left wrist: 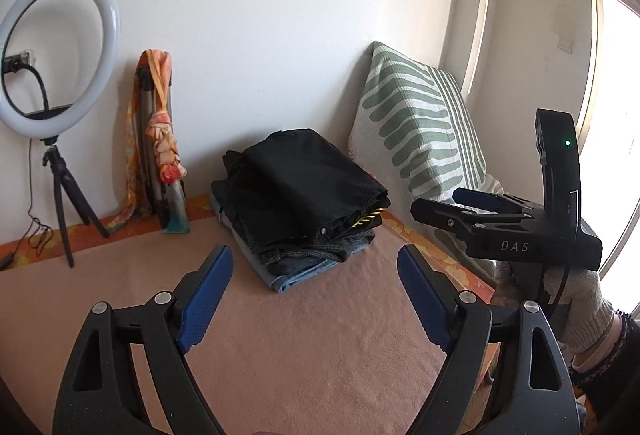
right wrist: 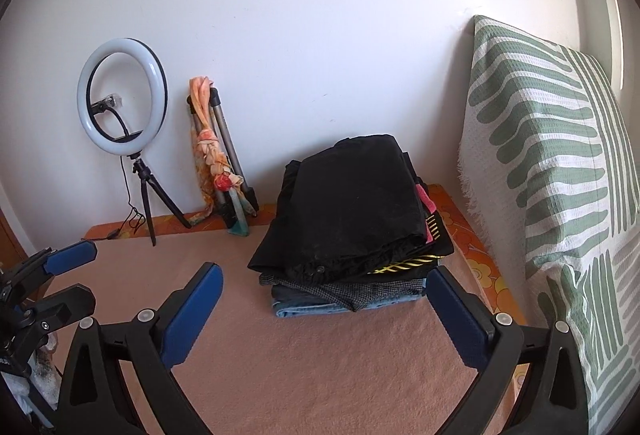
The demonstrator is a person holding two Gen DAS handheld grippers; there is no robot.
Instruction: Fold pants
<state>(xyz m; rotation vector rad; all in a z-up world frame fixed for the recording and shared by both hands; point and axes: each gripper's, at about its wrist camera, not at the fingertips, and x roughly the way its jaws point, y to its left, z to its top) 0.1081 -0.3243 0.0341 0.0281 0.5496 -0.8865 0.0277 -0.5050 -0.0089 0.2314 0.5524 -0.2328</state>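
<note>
A stack of folded clothes (left wrist: 304, 203) lies on the tan blanket (left wrist: 280, 335), with black pants on top and grey and blue denim pieces below. It also shows in the right wrist view (right wrist: 352, 219). My left gripper (left wrist: 316, 267) is open and empty, just in front of the stack. My right gripper (right wrist: 324, 287) is open and empty, close in front of the stack. The right gripper also shows in the left wrist view (left wrist: 436, 203), to the right of the stack. The left gripper shows at the left edge of the right wrist view (right wrist: 88, 271).
A green-and-white striped pillow (right wrist: 552, 171) leans against the wall on the right. A ring light on a small tripod (right wrist: 124, 103) and a folded tripod wrapped in an orange scarf (right wrist: 212, 159) stand at the back left. A bright window (left wrist: 612, 83) is at far right.
</note>
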